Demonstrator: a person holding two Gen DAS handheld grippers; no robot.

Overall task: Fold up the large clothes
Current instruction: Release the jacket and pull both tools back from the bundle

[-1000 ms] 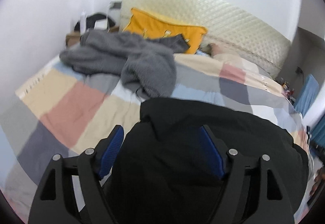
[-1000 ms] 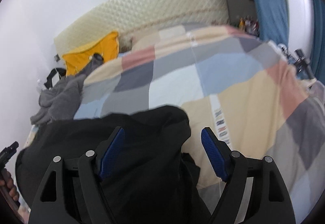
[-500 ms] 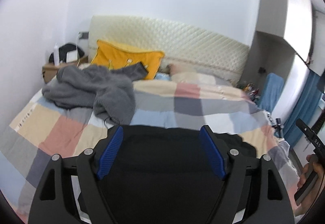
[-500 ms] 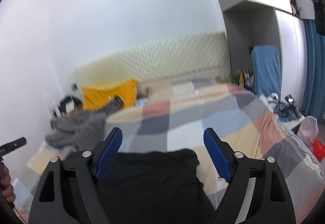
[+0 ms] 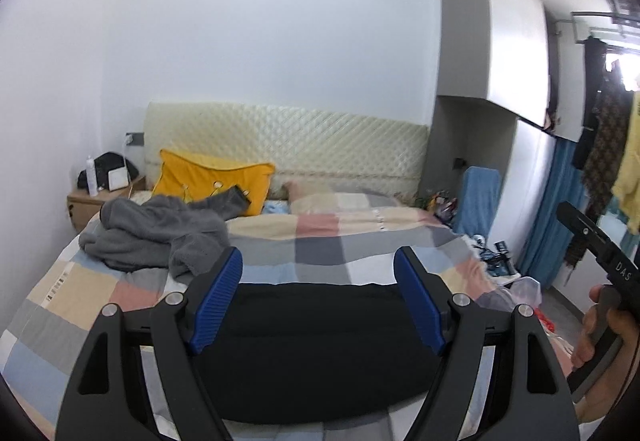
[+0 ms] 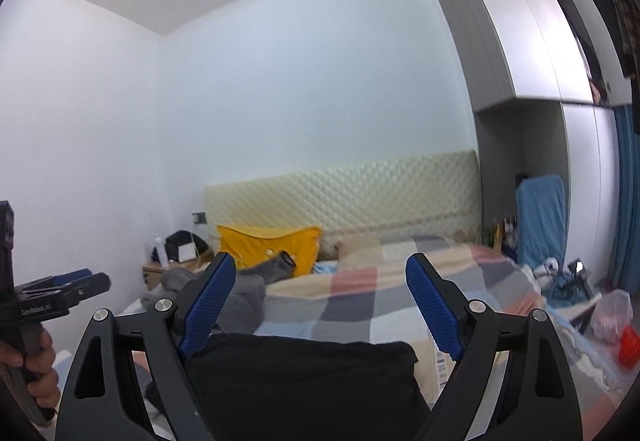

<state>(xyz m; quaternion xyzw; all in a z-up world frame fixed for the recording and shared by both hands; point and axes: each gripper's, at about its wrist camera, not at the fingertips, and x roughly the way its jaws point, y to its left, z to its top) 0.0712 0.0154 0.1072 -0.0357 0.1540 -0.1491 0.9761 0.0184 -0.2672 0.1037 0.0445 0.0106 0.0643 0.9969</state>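
Now blk garment (image 5: 320, 345) flat on bed, below/ahead L gripper (image 5: 318, 301).

black garment (image 5: 316, 353): near edge hidden by jaws | nightstand items (image 5: 104, 173): too small

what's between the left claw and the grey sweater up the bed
Only the folded black garment, lying on the checked bedspread under the open left claw. The grey sweater sits in a heap beyond it, up toward the yellow pillow, with bare bedspread between the two. Nothing else visible blocks the way.
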